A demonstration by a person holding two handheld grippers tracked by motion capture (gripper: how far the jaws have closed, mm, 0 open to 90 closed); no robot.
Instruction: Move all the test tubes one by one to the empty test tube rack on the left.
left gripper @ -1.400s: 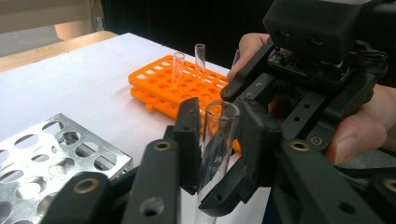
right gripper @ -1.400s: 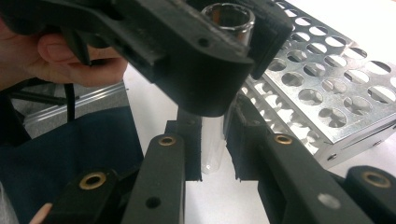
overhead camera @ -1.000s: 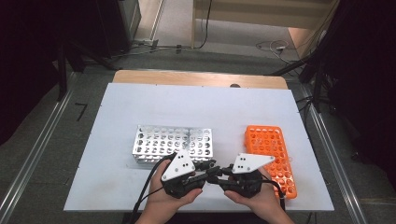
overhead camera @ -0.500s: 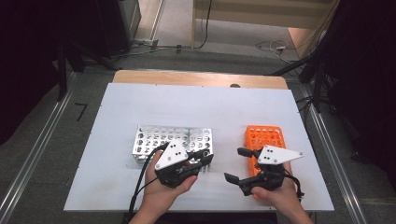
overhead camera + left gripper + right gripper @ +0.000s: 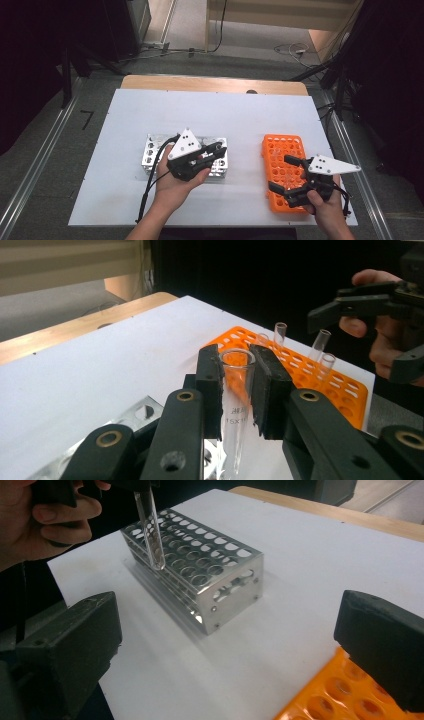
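- Holding a clear glass test tube (image 5: 235, 405) between its pads, the left tool (image 5: 216, 149) hangs over the metal rack (image 5: 150, 152); in the right tool view the tube's rounded bottom sits just above the rack's top holes, tilted slightly.
- The right tool (image 5: 286, 175), its jaws having just been opening and now spread wide with nothing between them, hovers over the near end of the orange rack (image 5: 282, 145) at the right of the white tabletop (image 5: 250, 115).
- The step in hand appears to be seating the tube in the metal rack, so the left tool should first bring the tube upright, since a tilted tube would likely catch on a hole's edge.
- Lining the rounded tip over one hole before lowering would help; the right tool view gives the better look at that alignment.
- Descent should be slow and straight, with the pinch kept until the tube is guided by both plates of the rack.
- Glass is slick and brittle, so the grip should be released gently and the tool lifted straight up.
- Several other tubes (image 5: 320, 347) stand in the orange rack, where the right tool could probably fetch the next one.
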